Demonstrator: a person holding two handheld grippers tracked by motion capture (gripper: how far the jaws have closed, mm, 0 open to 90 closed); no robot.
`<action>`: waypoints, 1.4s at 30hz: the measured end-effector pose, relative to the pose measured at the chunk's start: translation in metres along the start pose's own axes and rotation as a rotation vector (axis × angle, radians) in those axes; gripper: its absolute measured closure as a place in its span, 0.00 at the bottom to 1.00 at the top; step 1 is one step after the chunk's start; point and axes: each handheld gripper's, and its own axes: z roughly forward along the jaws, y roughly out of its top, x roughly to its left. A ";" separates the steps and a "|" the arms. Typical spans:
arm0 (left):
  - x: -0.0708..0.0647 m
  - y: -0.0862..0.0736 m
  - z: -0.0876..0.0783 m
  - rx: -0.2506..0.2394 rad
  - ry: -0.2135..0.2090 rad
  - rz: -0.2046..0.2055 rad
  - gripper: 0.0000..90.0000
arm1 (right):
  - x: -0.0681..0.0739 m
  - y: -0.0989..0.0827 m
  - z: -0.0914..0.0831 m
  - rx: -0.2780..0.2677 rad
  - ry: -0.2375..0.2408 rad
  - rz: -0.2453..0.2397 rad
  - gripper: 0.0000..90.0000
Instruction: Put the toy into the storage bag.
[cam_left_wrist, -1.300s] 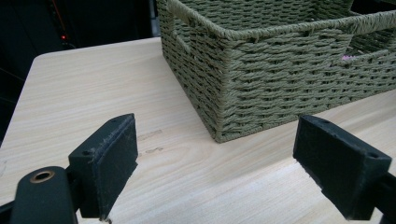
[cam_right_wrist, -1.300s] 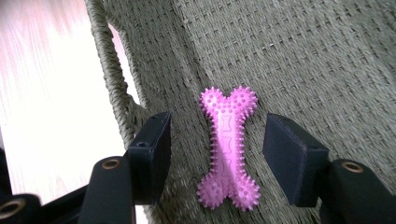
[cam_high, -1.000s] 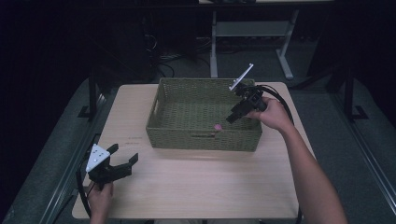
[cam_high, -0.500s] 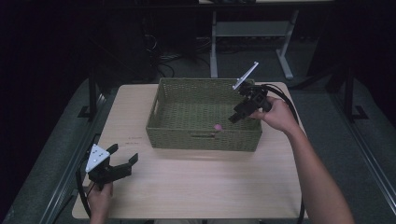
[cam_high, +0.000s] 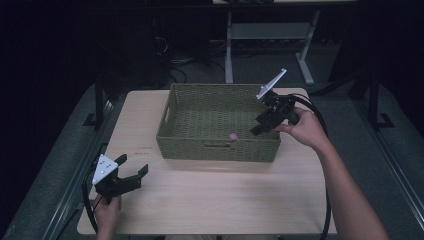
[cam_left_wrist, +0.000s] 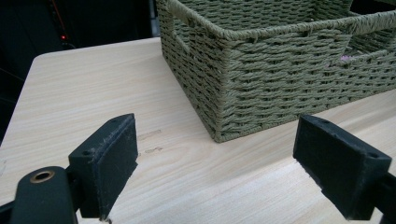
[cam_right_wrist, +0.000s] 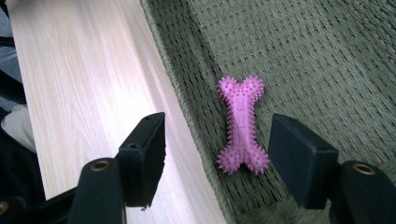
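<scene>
A pink bone toy (cam_right_wrist: 242, 126) is lying on the basket (cam_high: 218, 149) floor, against its near wall, right of centre in the high view. The right gripper (cam_high: 262, 126) is hovering above it, jaws released and just opening wider, the toy untouched. The left gripper (cam_high: 131, 179) is sitting at lower left, jaws spread wide, grasping nothing.

Black tongs (cam_high: 261, 124), grey three-cornered plates, black trailing cables, bare forearms
</scene>
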 end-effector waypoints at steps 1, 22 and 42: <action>0.000 0.000 0.000 0.001 0.001 0.001 0.15 | 0.001 -0.001 -0.001 -0.002 0.001 0.001 0.40; -0.001 0.000 0.000 0.002 0.000 0.000 0.15 | 0.017 -0.031 -0.013 -0.024 -0.010 0.011 0.39; -0.001 0.000 -0.001 0.001 0.000 -0.002 0.15 | 0.031 -0.067 -0.014 -0.039 -0.028 0.027 0.38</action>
